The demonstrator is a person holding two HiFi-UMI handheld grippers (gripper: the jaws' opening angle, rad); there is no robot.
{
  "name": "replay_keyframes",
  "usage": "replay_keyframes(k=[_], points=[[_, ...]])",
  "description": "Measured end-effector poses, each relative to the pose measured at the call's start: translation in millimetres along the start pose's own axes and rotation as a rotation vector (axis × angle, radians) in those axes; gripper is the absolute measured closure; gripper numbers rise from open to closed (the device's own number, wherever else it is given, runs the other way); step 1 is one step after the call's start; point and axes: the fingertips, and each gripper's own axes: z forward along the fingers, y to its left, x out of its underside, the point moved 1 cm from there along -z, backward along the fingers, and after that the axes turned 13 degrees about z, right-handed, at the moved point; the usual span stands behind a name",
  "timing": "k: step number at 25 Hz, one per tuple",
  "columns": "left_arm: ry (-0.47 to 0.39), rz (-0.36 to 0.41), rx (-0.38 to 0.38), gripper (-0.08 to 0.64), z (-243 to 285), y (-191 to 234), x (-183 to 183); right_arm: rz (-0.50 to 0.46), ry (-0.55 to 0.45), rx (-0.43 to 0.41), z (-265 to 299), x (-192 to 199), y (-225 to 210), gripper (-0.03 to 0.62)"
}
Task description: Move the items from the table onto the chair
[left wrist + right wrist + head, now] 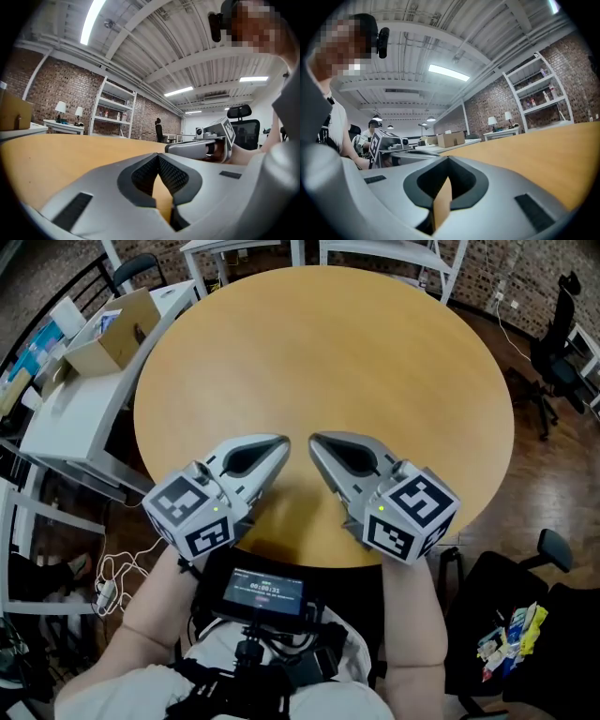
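My left gripper (pixel 279 442) and right gripper (pixel 315 441) are both closed and empty, with tips close together above the table (pixel 375 352) near its front edge. The items (pixel 511 632) lie on the chair (pixel 562 634) at my right.

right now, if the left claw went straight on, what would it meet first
Likely nothing on the round table; the left claw would pass just clear of the right claw, though depth is unclear.
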Motion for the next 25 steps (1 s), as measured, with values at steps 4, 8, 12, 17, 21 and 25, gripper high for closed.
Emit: replay_keyframes(k=[4, 8, 12, 17, 21, 25], points=[[0.008, 0.025, -0.005, 0.545, -2, 5, 4, 0.001, 0.025, 0.003, 10, 6, 0, 0.591], [0.034, 0.051, -0.016, 0.545, 0, 5, 8, 0.002, 0.042, 0.003, 11, 9, -1, 0.591], [0.054, 0.039, -0.012, 0.543, 4, 7, 12, -0.053, 0.090, 0.036, 13, 17, -8, 0.591], [0.080, 0.022, -0.014, 0.543, 7, 13, 18, -0.102, 0.115, 0.055, 18, 22, -9, 0.591], [0.083, 0.017, -0.018, 0.543, 7, 10, 18, -0.099, 0.112, 0.065, 14, 22, -10, 0.591], [0.085, 0.021, -0.017, 0.545, 8, 6, 16, -0.101, 0.105, 0.061, 9, 20, -8, 0.591]])
